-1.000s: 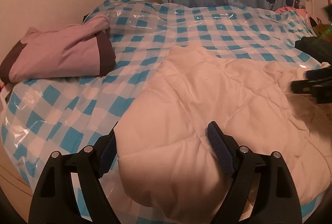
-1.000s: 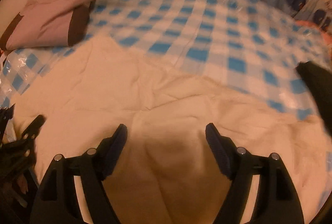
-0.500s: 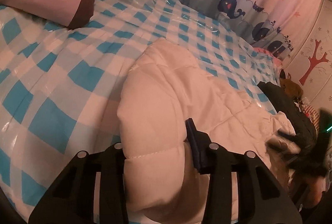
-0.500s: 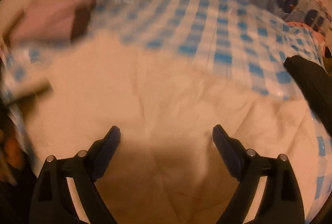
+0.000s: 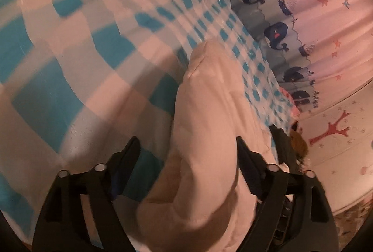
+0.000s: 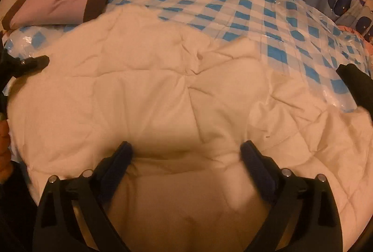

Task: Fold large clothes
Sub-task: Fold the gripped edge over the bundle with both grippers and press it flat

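Observation:
A large cream quilted garment (image 6: 163, 93) lies spread on a bed with a blue-and-white checked plastic cover (image 6: 233, 2). In the left wrist view the garment's left edge (image 5: 209, 135) is bunched into a thick roll. My left gripper (image 5: 186, 149) is open, its fingers either side of that roll. My right gripper (image 6: 186, 154) is open, low over the garment's near edge, fingers wide apart. The left gripper's tip (image 6: 30, 63) shows at the garment's left edge in the right wrist view.
A folded pink garment with brown trim (image 6: 60, 2) lies at the bed's far left. A dark garment (image 6: 356, 84) lies at the right edge. A whale-print curtain (image 5: 275, 28) hangs behind the bed. The checked cover (image 5: 70, 65) stretches left of the roll.
My left gripper has rolled and swung left, closed on the garment edge half a second ago, and now stands open again. My right gripper has moved little and stays open.

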Available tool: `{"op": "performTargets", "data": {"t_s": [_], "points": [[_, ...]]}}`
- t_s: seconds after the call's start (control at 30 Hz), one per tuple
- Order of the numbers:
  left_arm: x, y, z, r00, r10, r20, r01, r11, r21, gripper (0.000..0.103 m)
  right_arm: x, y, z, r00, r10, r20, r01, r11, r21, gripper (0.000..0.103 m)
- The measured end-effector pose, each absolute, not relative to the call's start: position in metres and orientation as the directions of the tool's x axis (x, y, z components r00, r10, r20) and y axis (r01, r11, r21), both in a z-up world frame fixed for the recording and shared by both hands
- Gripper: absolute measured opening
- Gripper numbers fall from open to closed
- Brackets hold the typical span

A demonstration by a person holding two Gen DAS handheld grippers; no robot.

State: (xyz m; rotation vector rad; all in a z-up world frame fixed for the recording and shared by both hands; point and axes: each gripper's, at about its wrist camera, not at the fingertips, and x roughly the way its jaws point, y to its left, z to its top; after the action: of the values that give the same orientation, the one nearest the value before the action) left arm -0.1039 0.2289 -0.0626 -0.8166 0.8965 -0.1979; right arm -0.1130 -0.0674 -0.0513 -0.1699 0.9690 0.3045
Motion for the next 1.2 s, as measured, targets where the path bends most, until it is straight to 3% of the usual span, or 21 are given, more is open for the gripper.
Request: {"op": "performTargets", "data": {"t_s": [0.07, 0.13, 0.23, 0.4, 0.5, 0.73, 0.9, 1.03, 1.2], "points": [[-0.102, 0.225, -0.061, 0.622, -0.471, -0.626, -0.148, 0.714, -0.684, 0.044, -0.114, -0.073, -0.043, 0.531, 0.192, -0.825, -0.305, 0.952, 0.025, 0.092], [-0.099, 0.219, -0.057, 0.622, -0.474, -0.624, -0.109, 0.736, -0.668, 0.029, -0.121, -0.073, -0.034, 0.564, 0.187, -0.805, -0.303, 0.953, 0.009, 0.092], [-0.098, 0.208, -0.048, 0.635, -0.451, -0.627, -0.062, 0.78, -0.623, 0.021, -0.122, -0.068, -0.042, 0.565, 0.165, -0.808, -0.312, 0.95, -0.024, 0.092], [-0.099, 0.207, -0.044, 0.638, -0.442, -0.631, -0.055, 0.791, -0.61, 0.019, -0.127, -0.073, -0.034, 0.558, 0.193, -0.807, -0.301, 0.953, 0.02, 0.092], [-0.102, 0.207, -0.042, 0.643, -0.443, -0.625, -0.05, 0.79, -0.611, 0.019, -0.141, -0.068, -0.023, 0.587, 0.154, -0.795, -0.316, 0.948, -0.05, 0.092], [-0.11, 0.207, -0.04, 0.654, -0.451, -0.607, -0.029, 0.787, -0.616, 0.019, -0.143, -0.057, -0.047, 0.58, 0.071, -0.811, -0.301, 0.944, -0.133, 0.093], [-0.113, 0.202, -0.033, 0.668, -0.464, -0.582, 0.0, 0.782, -0.623, 0.019, -0.139, -0.063, -0.058, 0.574, 0.095, -0.813, -0.301, 0.948, -0.102, 0.096], [-0.12, 0.189, -0.018, 0.689, -0.448, -0.57, 0.044, 0.811, -0.583, 0.029, -0.14, -0.064, -0.062, 0.589, 0.105, -0.802, -0.305, 0.947, -0.1, 0.096], [-0.131, 0.161, 0.013, 0.72, -0.444, -0.533, 0.139, 0.845, -0.516, 0.025, -0.142, -0.065, -0.063, 0.592, 0.108, -0.799, -0.305, 0.947, -0.097, 0.096]]}}
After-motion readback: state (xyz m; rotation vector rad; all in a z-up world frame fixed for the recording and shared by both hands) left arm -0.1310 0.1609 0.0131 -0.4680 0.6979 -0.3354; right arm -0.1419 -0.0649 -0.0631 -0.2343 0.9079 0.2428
